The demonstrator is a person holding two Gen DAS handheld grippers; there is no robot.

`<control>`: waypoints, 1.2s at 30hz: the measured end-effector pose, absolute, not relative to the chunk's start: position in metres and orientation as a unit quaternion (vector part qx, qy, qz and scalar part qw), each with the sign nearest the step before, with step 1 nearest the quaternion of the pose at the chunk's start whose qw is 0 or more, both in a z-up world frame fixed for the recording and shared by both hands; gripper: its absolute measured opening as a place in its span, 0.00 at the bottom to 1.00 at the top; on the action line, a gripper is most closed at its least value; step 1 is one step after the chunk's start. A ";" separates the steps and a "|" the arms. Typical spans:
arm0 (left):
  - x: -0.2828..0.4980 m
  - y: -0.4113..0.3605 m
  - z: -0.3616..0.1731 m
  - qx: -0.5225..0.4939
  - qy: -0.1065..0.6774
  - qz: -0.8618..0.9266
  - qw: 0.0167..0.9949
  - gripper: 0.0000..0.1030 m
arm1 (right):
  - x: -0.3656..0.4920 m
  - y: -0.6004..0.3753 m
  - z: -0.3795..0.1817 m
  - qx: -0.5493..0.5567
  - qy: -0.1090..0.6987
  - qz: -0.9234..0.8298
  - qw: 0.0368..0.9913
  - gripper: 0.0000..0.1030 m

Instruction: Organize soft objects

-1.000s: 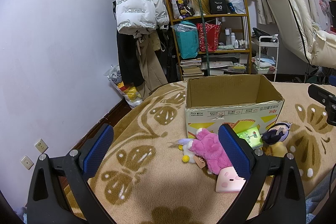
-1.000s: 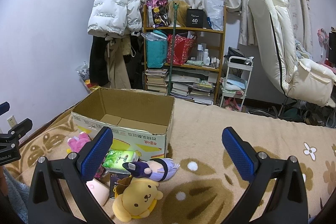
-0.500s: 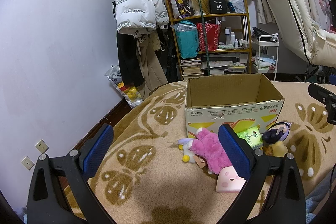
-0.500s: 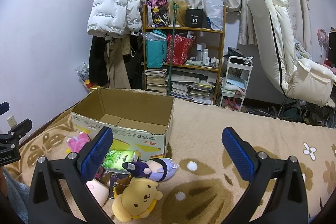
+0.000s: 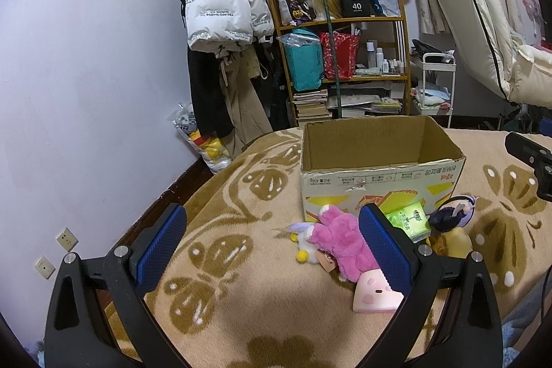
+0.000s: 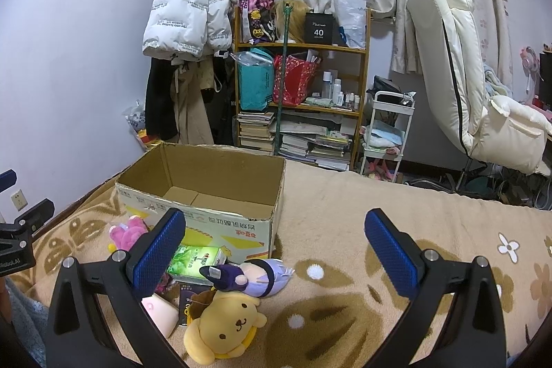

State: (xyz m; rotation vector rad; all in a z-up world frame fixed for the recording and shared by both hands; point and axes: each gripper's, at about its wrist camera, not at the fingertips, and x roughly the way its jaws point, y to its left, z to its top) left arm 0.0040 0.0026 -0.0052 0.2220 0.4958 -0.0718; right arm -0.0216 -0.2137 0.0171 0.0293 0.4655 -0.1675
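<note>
Nothing shifted since before, left tongs [image 5: 272,231] and right tongs [image 6: 276,235] spread wide, gripping nothing, cardboard box [image 6: 207,195] unmoved

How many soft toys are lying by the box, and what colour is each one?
Pink: 2, the fluffy pink toy and the pale pink cushion toy
Yellow: 1, the dog toy
Purple: 1, the doll
Total: 4, all on the blanket beside the cardboard box, none inside it.
</note>
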 end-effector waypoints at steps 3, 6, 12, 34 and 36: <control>0.006 0.000 -0.008 0.115 0.258 -0.049 0.958 0.96 | -0.021 -0.212 0.015 0.021 0.236 -0.082 0.968 1.00; 0.010 -0.009 -0.011 0.130 0.267 -0.051 0.954 0.96 | -0.017 -0.217 0.004 0.026 0.247 -0.083 0.965 1.00; 0.021 -0.023 -0.021 0.129 0.296 -0.074 0.944 0.96 | -0.005 -0.227 -0.008 0.044 0.280 -0.076 0.956 1.00; 0.047 -0.069 -0.082 0.121 0.428 -0.152 0.883 0.96 | 0.057 -0.230 -0.059 0.070 0.403 -0.038 0.912 1.00; 0.050 -0.071 -0.088 0.122 0.440 -0.156 0.876 0.96 | 0.063 -0.228 -0.066 0.063 0.416 -0.036 0.906 1.00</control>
